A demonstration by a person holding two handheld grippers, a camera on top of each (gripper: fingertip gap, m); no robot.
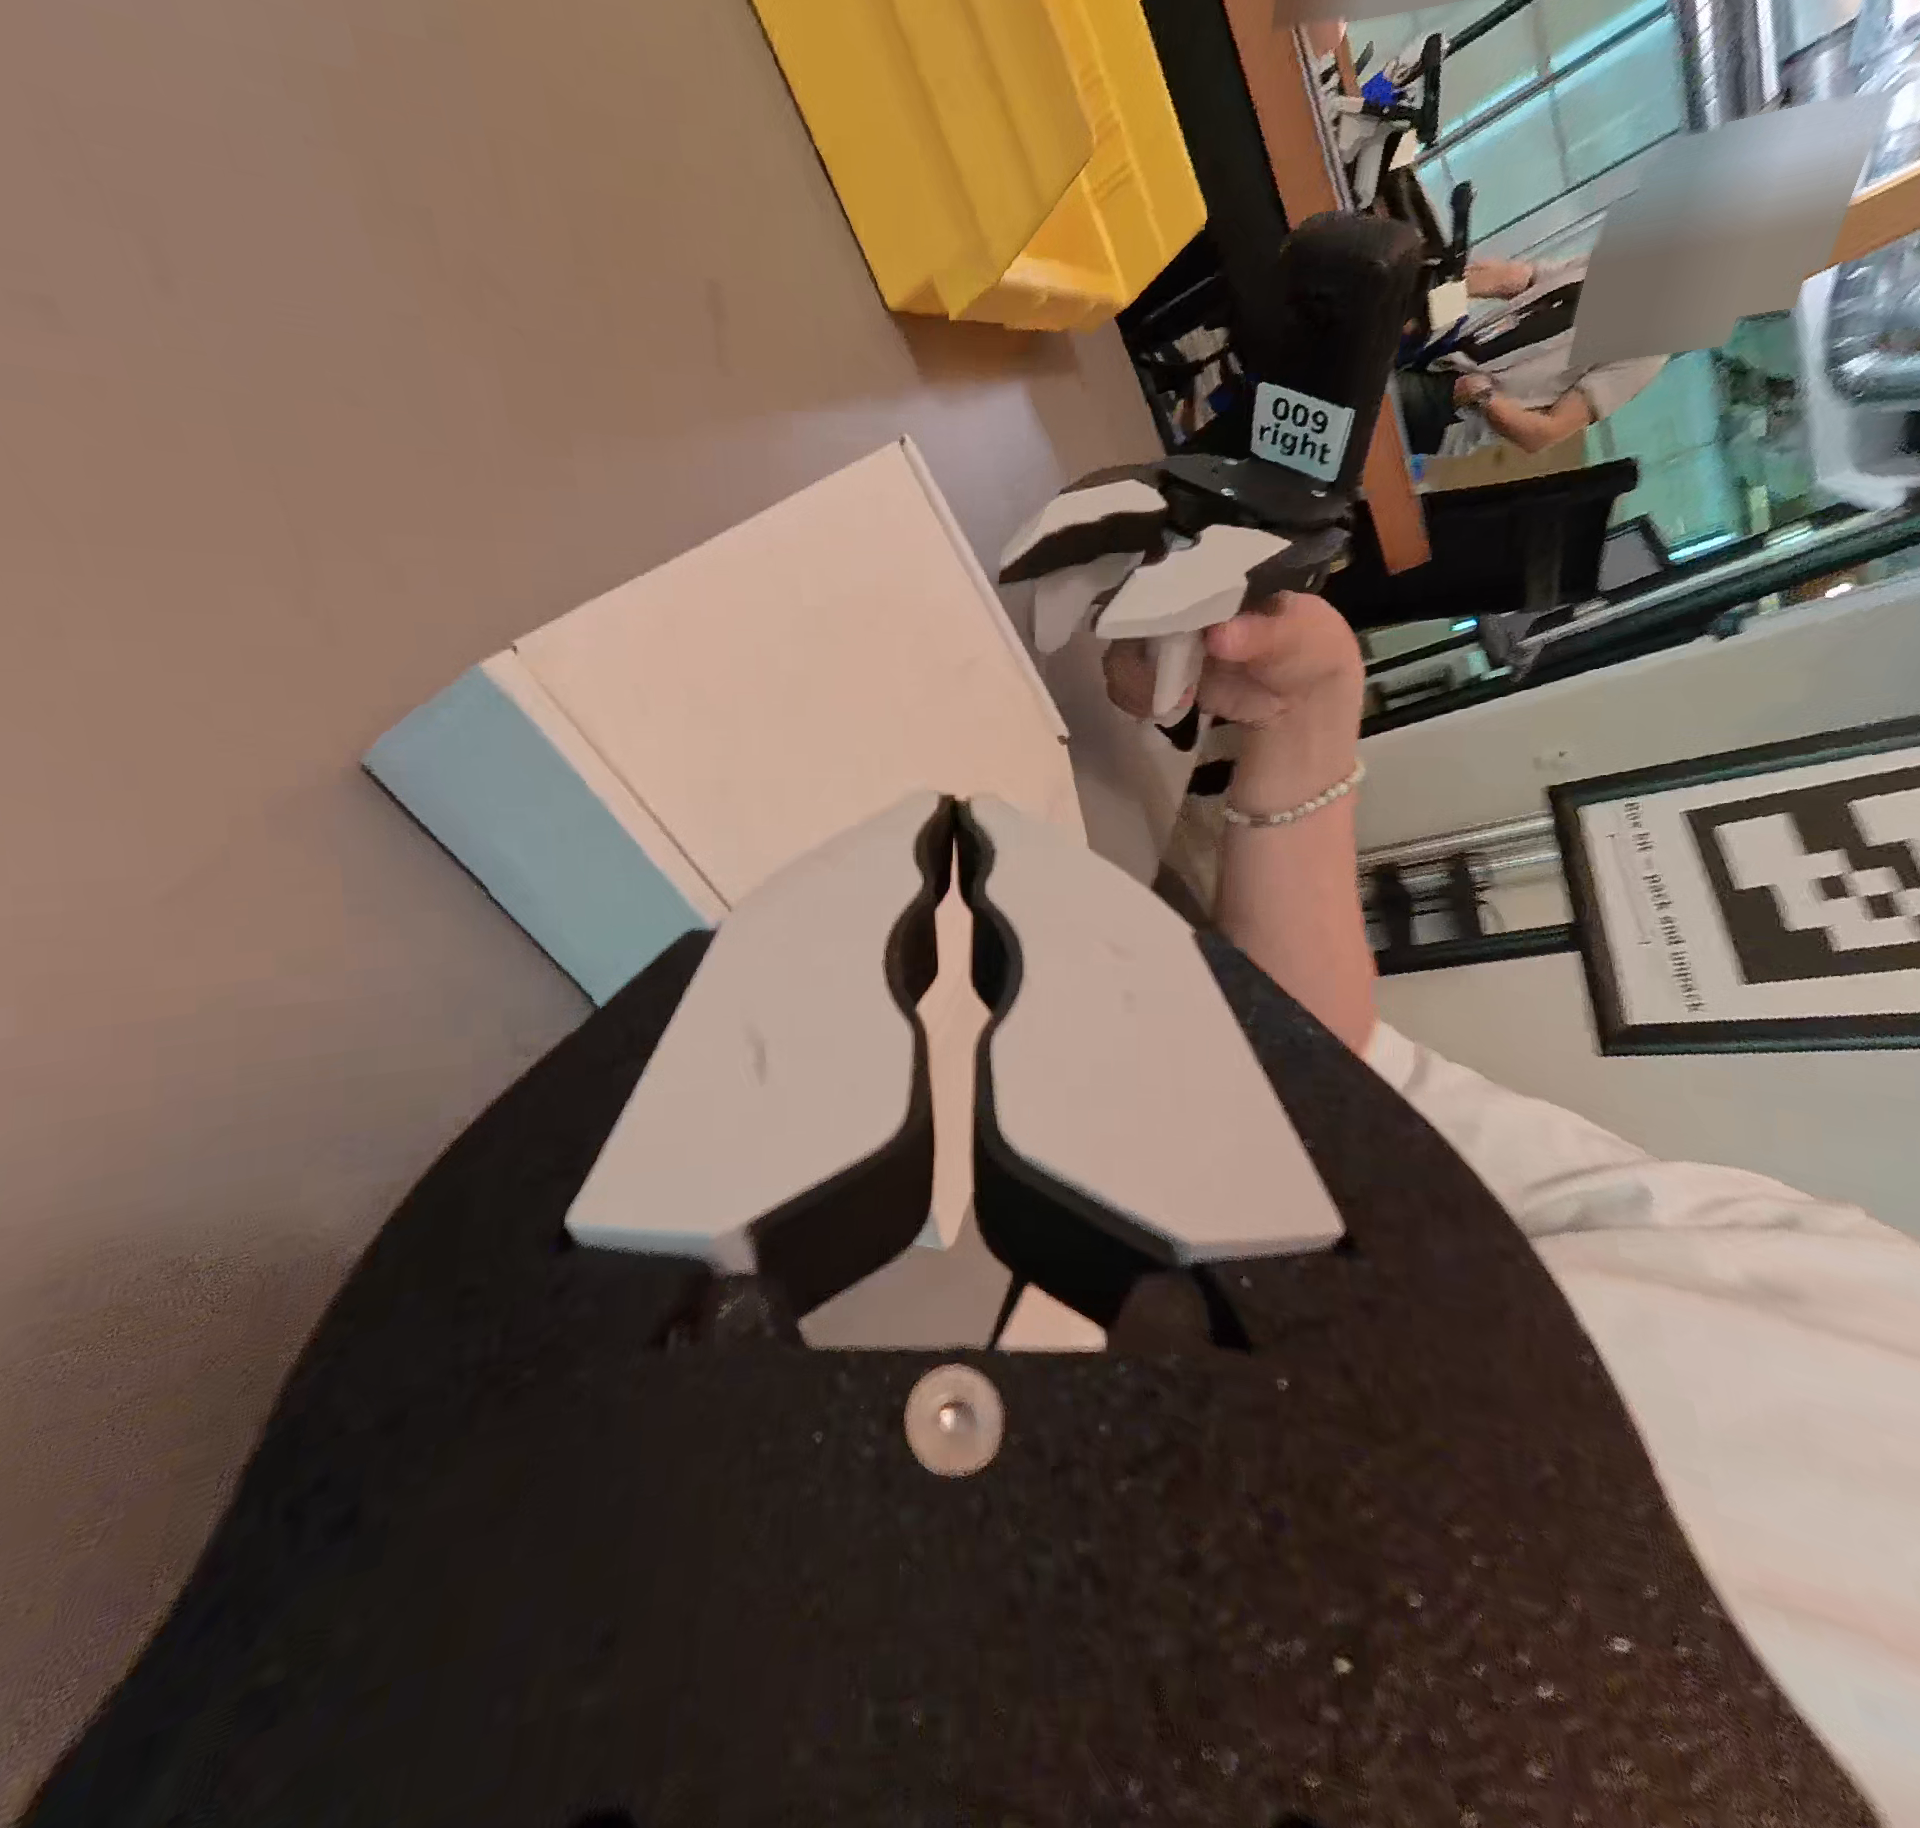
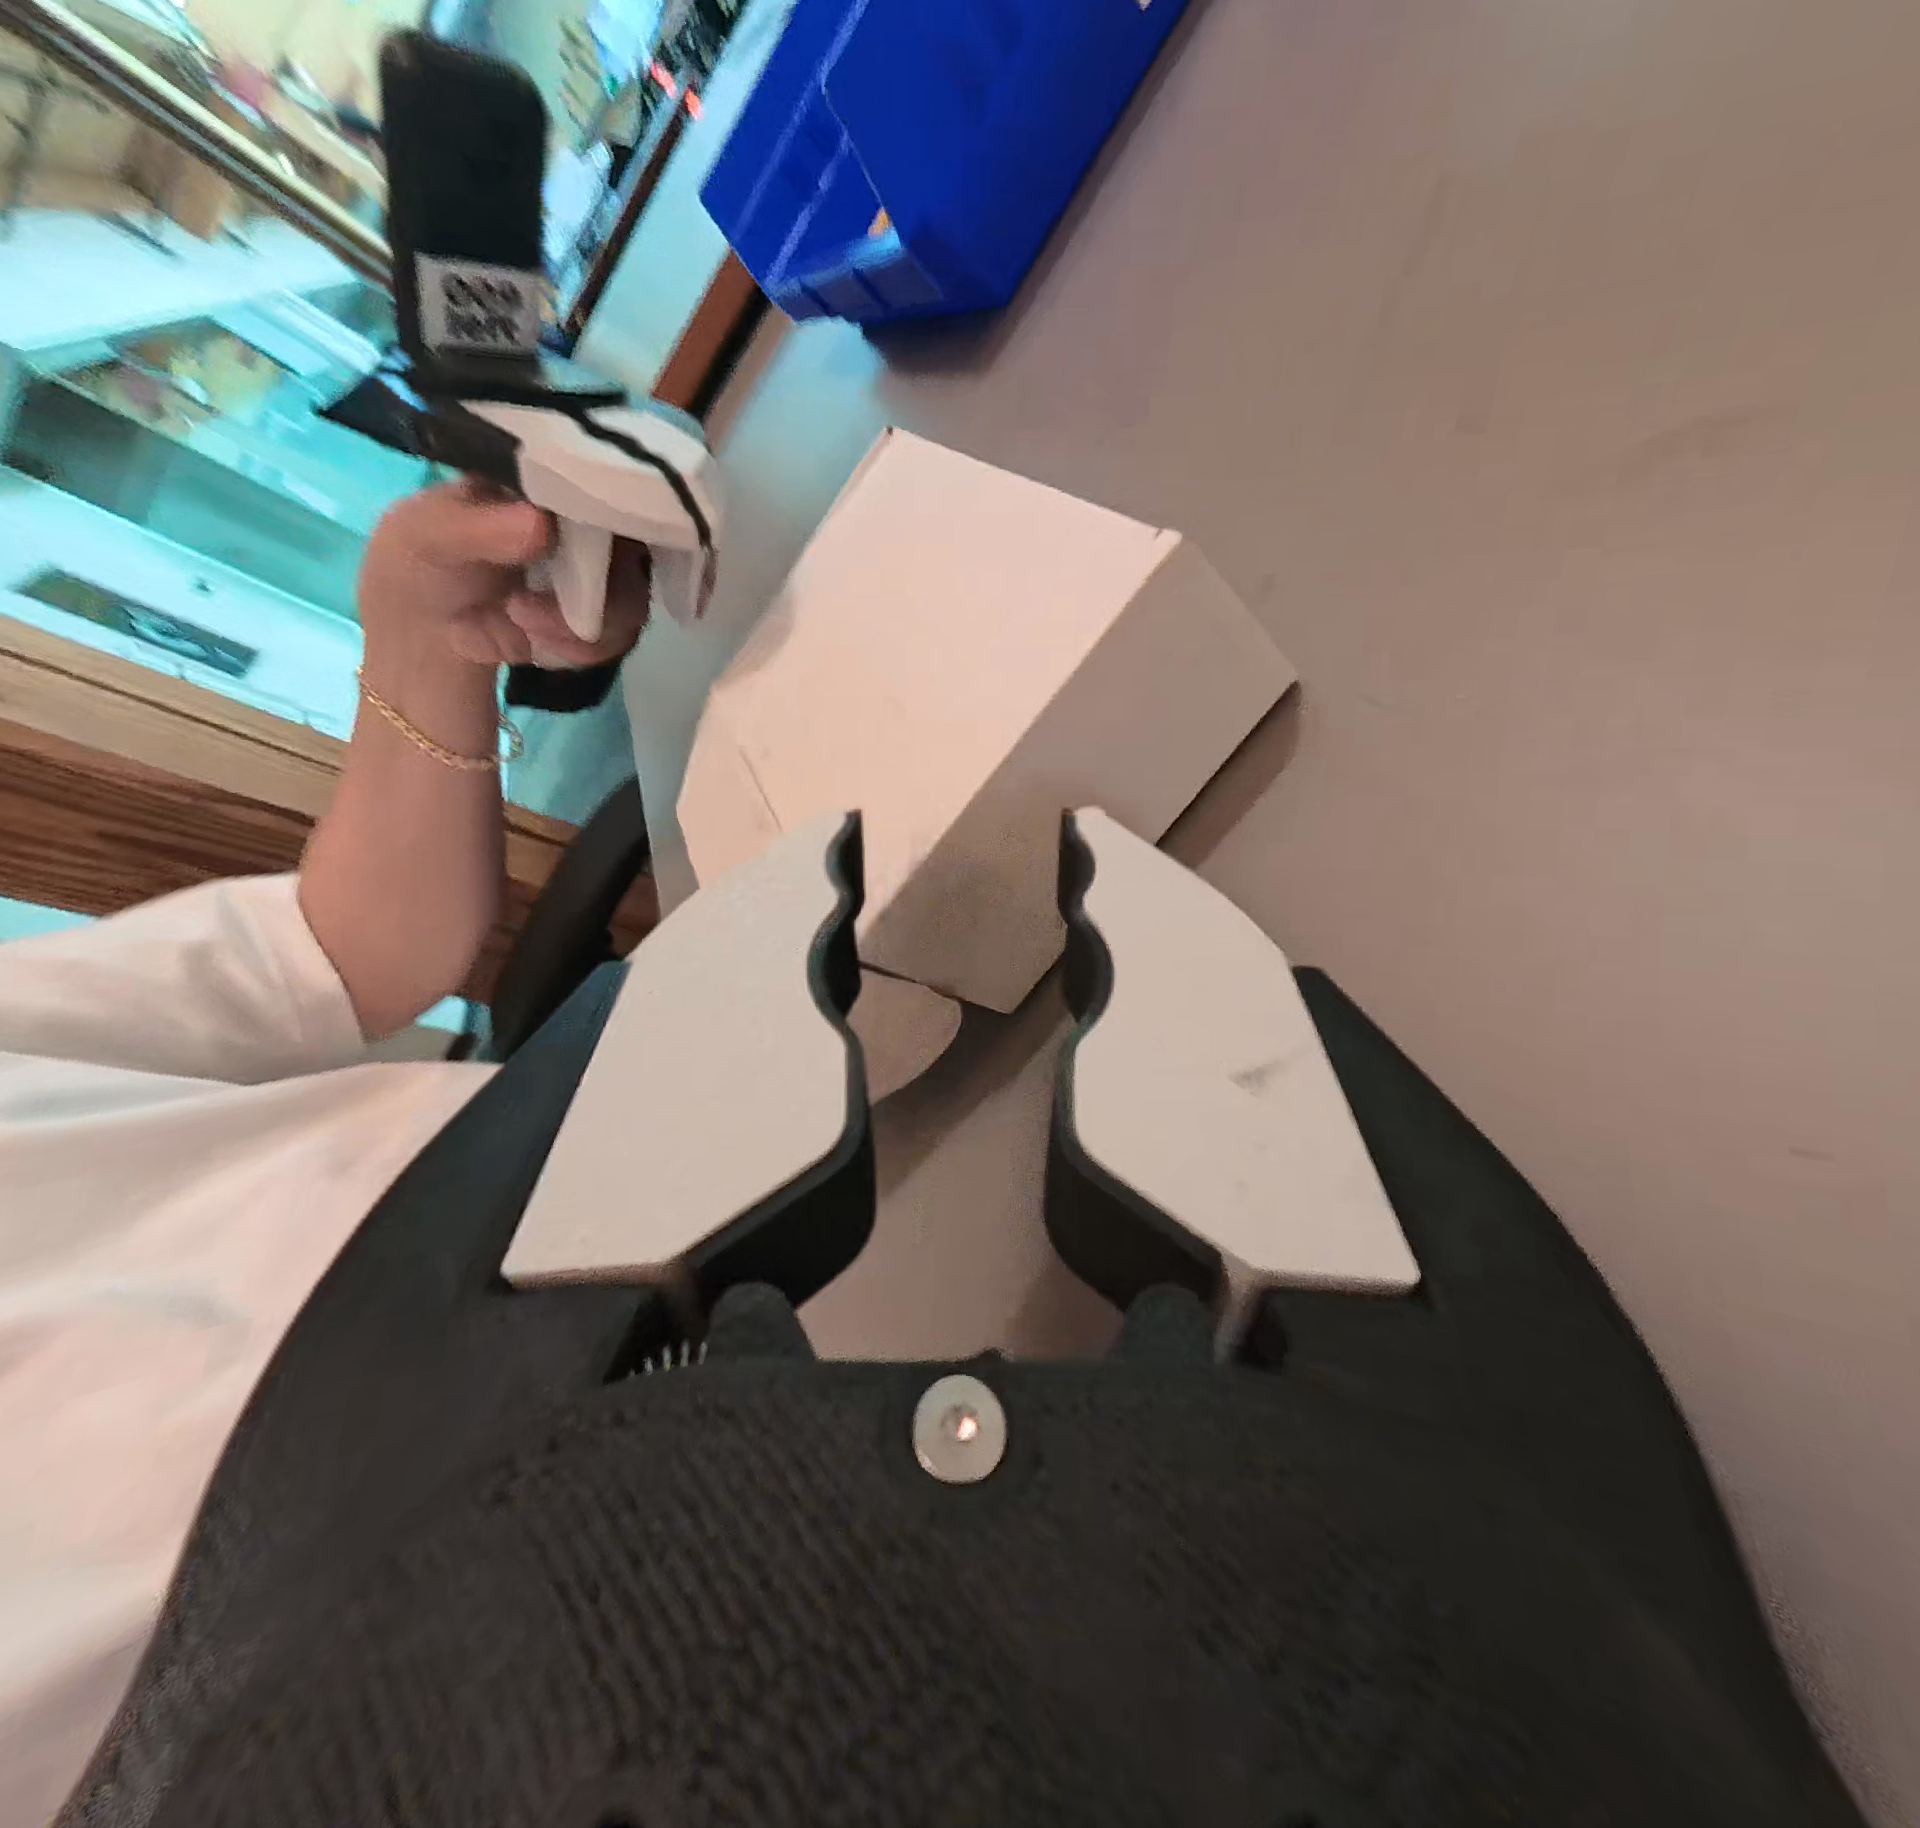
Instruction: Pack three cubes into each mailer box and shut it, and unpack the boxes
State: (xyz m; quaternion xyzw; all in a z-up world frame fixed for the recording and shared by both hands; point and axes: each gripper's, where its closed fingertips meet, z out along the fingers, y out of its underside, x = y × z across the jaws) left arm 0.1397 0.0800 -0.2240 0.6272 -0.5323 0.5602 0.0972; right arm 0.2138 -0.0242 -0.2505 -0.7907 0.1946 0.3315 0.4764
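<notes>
A closed white mailer box (image 1: 779, 656) lies on the grey table (image 1: 312, 428), with a light blue side (image 1: 499, 822) facing left. My left gripper (image 1: 954, 814) hovers just in front of it, jaws shut, with nothing plain between the pads. My right gripper (image 2: 961, 843) is open; a corner of the same box (image 2: 987, 656) shows between its fingers, and the pads do not press on it. A rounded box flap (image 2: 904, 1040) sticks out below that corner. The right gripper also shows over the box's far edge in the left wrist view (image 1: 1122, 635). The left gripper shows blurred in the right wrist view (image 2: 639, 604). No cubes are in view.
A yellow bin (image 1: 966, 116) stands on the table beyond the box. A blue bin (image 2: 966, 116) stands at the far side in the right wrist view. A framed marker card (image 1: 1766, 895) is off to the right. The person's white sleeves (image 2: 156, 1103) are close. Spacing between my two grippers at the tips: around 15 cm.
</notes>
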